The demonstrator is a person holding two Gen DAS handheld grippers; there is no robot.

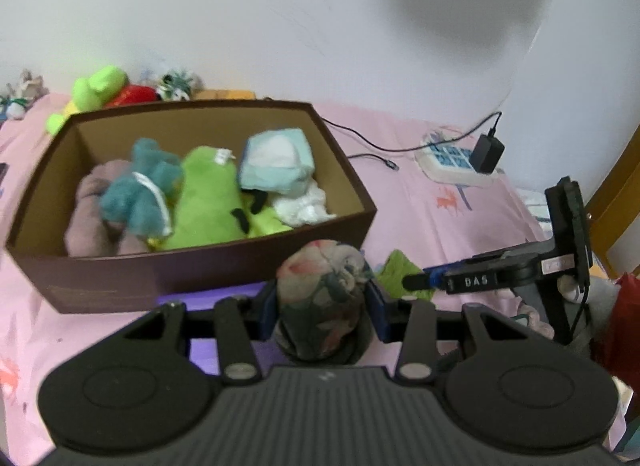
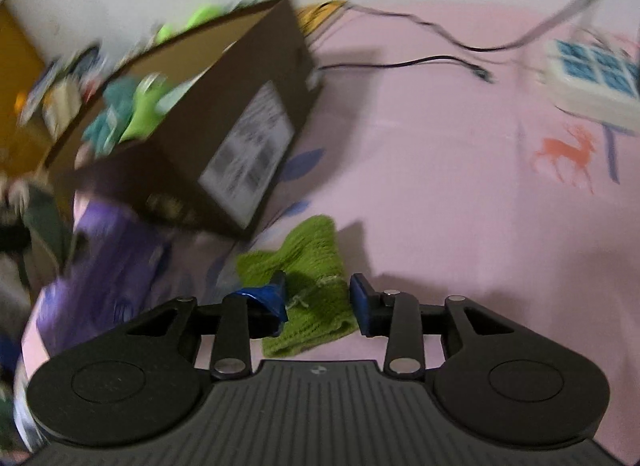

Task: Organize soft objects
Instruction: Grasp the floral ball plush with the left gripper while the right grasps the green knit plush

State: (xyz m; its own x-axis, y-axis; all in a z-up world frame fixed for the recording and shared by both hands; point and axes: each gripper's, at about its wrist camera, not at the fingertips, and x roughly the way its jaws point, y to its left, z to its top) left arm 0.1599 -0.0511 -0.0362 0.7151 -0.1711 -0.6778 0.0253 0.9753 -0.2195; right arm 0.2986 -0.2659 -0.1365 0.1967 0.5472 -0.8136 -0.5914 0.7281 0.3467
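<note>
Floral cloth bundle (image 1: 320, 298) sits clamped in left tool (image 1: 322, 316), seemingly above the box (image 1: 200, 270).

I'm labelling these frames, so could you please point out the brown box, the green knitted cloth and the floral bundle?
brown box (image 1: 160, 278), left wrist view, front wall.
green knitted cloth (image 2: 312, 250), right wrist view, upper middle.
floral bundle (image 1: 324, 286), left wrist view, its middle.

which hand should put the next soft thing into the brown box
Probably the left. The left gripper already clamps the floral bundle in front of the brown box; the right gripper is open over the green cloth.
</note>
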